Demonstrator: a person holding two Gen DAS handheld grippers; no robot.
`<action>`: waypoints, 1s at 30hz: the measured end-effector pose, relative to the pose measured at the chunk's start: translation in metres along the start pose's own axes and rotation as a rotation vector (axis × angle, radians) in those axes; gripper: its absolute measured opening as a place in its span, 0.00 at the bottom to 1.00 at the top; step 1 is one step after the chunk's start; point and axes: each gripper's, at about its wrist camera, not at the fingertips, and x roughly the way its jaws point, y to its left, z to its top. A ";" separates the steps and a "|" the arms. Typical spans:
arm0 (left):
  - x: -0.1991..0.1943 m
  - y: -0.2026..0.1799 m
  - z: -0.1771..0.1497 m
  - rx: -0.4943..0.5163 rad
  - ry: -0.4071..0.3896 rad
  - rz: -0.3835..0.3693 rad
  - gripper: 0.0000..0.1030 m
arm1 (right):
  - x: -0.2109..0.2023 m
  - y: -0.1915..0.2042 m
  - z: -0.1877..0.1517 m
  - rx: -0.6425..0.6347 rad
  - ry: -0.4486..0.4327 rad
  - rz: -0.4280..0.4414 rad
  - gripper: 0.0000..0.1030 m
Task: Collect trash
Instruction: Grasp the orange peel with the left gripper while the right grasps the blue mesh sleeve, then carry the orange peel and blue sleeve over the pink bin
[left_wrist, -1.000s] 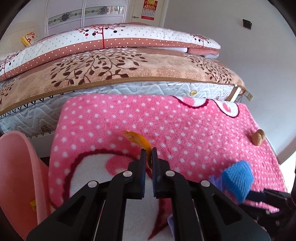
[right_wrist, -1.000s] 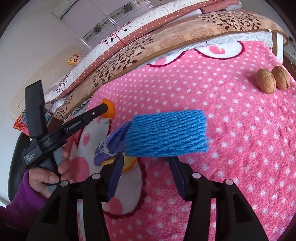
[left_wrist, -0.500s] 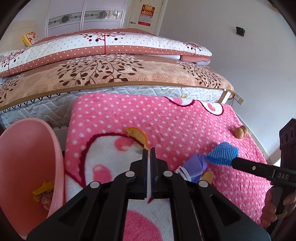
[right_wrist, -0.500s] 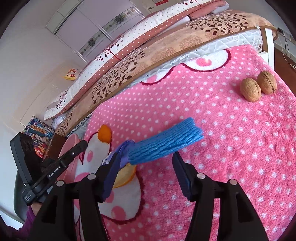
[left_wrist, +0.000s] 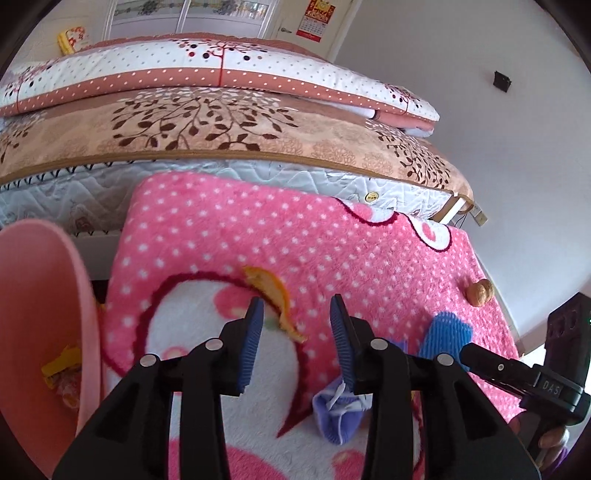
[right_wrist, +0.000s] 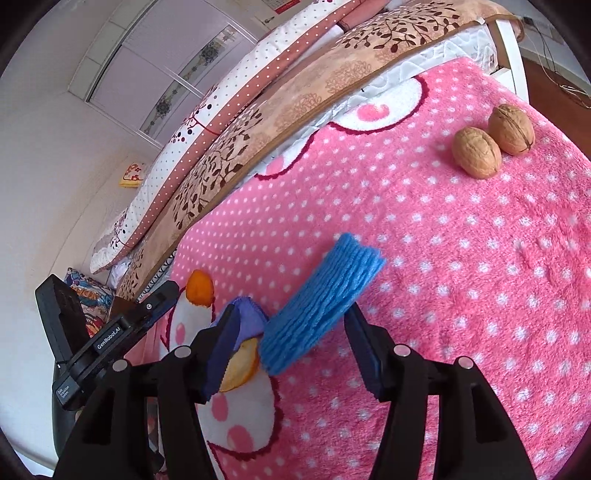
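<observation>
Your left gripper (left_wrist: 295, 306) gapes empty with the orange peel (left_wrist: 274, 295) lying just ahead between its pads, long axis running away from you, while your right gripper (right_wrist: 291, 325), spread wide, seemingly straddles the blue foam net (right_wrist: 321, 306).

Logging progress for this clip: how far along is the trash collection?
Early. Some yellow scraps already lie in the pink bin. Both grippers are open, holding nothing. Orange peel, blue foam net, purple net and another peel remain on the blanket.
</observation>
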 end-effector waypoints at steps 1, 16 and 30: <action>0.004 -0.003 0.000 0.010 0.004 0.011 0.37 | 0.000 -0.002 0.002 0.003 -0.001 -0.011 0.56; -0.002 -0.003 -0.010 0.053 -0.013 0.068 0.02 | -0.002 0.002 -0.003 -0.067 -0.016 -0.104 0.06; -0.088 0.023 -0.021 -0.008 -0.161 0.089 0.02 | -0.031 0.075 -0.009 -0.261 -0.107 -0.045 0.06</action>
